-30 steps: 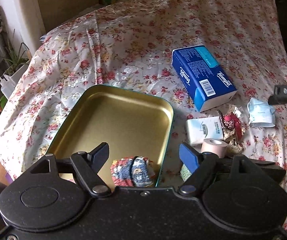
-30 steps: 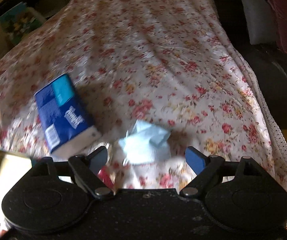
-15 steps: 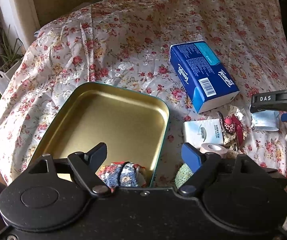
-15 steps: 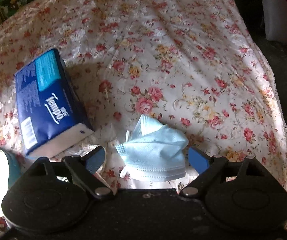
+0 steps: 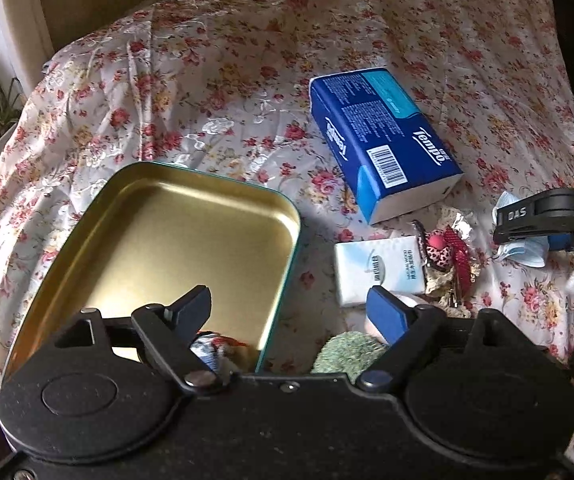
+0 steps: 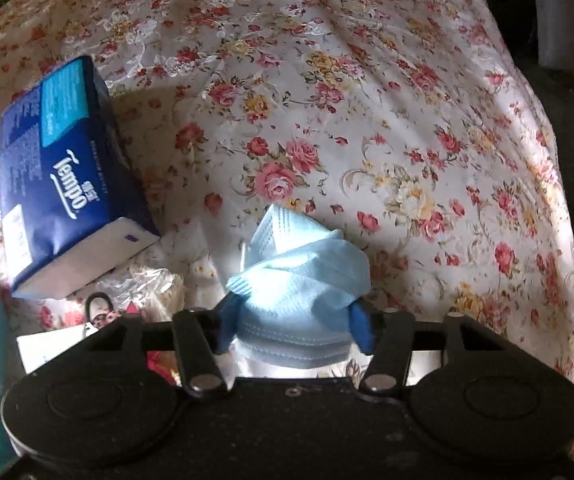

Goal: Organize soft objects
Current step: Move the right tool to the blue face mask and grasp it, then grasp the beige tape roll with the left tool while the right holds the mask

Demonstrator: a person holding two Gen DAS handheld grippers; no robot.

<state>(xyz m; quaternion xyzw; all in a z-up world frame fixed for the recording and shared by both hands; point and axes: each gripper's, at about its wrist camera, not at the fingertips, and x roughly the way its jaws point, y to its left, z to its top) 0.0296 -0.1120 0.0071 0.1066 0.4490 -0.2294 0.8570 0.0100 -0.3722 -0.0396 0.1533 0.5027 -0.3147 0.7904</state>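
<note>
the right gripper point(image 6: 293, 326) was closed on the crumpled light blue face mask point(image 6: 301, 280), its blue pads pressed against the mask's two sides, with the mask bunched up between them on the floral cloth point(image 6: 367, 100). from the left wrist view, that gripper point(image 5: 527, 226) sat at the far right of the scene with the mask point(image 5: 525, 248) showing beneath it.

the left gripper point(image 5: 295, 312) hung with its jaws wide apart and nothing between them, over the near right edge of the gold tin tray point(image 5: 167, 240). a knitted multicolour item point(image 5: 215, 350) lay in the tray's near corner, partly hidden by the gripper.

just right of the tray lay a small white tissue pack point(image 5: 379, 272), with a red and leopard-print trinket point(image 5: 445, 252) touching its right side. a green fuzzy item point(image 5: 347, 352) sat nearer. the blue tempo tissue pack point(image 5: 383, 144) lay farther back, left of the mask.
</note>
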